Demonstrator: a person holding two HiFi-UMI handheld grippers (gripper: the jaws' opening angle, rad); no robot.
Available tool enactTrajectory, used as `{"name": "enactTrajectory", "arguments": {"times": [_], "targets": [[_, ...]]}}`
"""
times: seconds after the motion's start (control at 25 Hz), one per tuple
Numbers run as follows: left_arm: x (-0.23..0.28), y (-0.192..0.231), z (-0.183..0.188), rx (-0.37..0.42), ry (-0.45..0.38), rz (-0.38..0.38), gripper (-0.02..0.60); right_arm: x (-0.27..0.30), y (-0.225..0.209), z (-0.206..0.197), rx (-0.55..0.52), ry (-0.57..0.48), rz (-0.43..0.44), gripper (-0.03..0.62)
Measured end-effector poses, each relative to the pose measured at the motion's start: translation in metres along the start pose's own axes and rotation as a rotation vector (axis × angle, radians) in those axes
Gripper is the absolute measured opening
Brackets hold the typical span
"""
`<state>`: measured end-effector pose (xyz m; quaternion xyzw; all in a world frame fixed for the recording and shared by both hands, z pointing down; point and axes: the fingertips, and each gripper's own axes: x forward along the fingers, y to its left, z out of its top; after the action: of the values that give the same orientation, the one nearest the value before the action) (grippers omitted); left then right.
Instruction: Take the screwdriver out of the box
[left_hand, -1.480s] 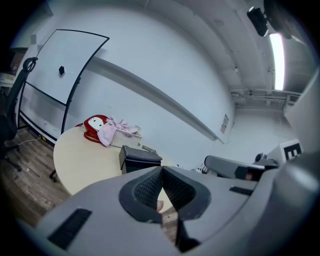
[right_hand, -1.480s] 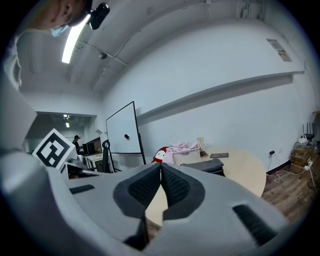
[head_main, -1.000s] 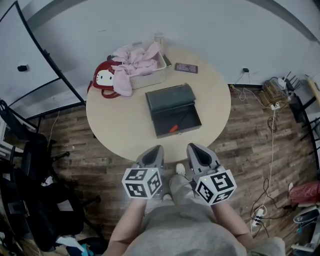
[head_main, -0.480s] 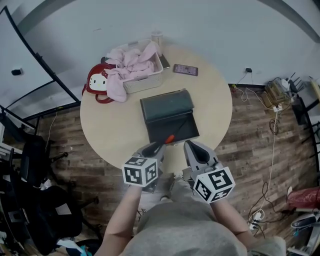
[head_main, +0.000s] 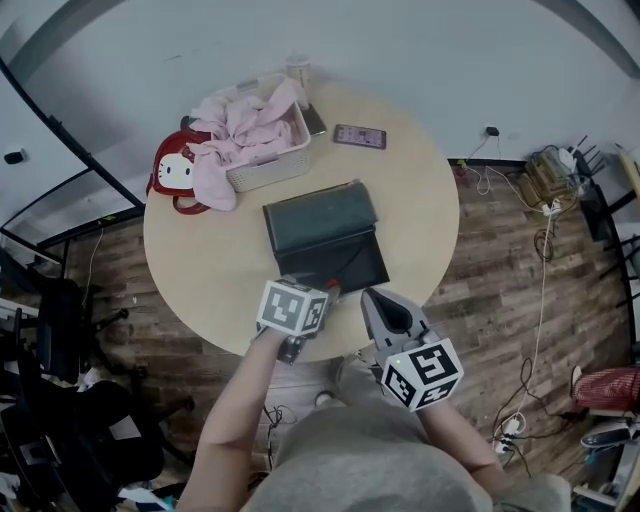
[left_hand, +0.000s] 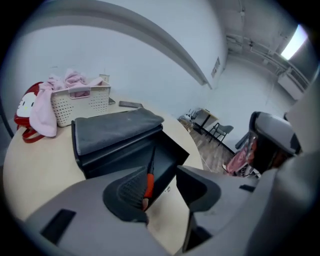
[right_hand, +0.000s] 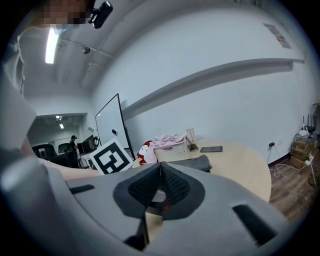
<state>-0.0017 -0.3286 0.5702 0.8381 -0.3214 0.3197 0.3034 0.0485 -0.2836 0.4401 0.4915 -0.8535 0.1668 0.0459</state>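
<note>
The left gripper (left_hand: 160, 189) has swung down and forward to the near edge of the box (left_hand: 115, 131) — its jaws are opening. The screwdriver (left_hand: 149, 181) lies in the open tray, its orange handle between the pads, seemingly untouched. The right gripper (right_hand: 159, 186) hovers just beside, jaws together and empty — at the edge of the table (head_main: 200, 270).

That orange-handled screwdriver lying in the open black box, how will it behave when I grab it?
Probably rigid: the screwdriver has a straight, thin shaft. Its rounded handle may roll in the box. Likely light, being slim.
</note>
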Motion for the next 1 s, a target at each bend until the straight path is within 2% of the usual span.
{"name": "enactTrajectory", "arguments": {"times": [0.12, 0.28, 0.56, 0.64, 0.72, 0.88, 1.0], "targets": [[0.023, 0.001, -0.003, 0.040, 0.096, -0.029, 0.169, 0.003, -0.007, -0.002, 0.009, 0.006, -0.005, 0.000], [0.043, 0.005, -0.004, 0.058, 0.192, -0.047, 0.169, 0.006, -0.016, -0.004, 0.019, 0.017, -0.012, 0.000], [0.077, 0.017, -0.013, 0.103, 0.339, -0.007, 0.169, 0.011, -0.027, -0.009, 0.035, 0.032, -0.020, 0.000], [0.088, 0.013, -0.019, 0.097, 0.379, -0.027, 0.169, 0.013, -0.031, -0.010, 0.039, 0.036, -0.025, 0.000], [0.097, 0.012, -0.023, 0.110, 0.403, -0.033, 0.167, 0.013, -0.035, -0.010, 0.044, 0.039, -0.032, 0.000], [0.106, 0.029, -0.020, 0.211, 0.413, 0.060, 0.146, 0.013, -0.043, -0.011, 0.051, 0.041, -0.044, 0.000], [0.107, 0.034, -0.020, 0.211, 0.418, 0.080, 0.114, 0.014, -0.046, -0.014, 0.055, 0.047, -0.047, 0.000]]}}
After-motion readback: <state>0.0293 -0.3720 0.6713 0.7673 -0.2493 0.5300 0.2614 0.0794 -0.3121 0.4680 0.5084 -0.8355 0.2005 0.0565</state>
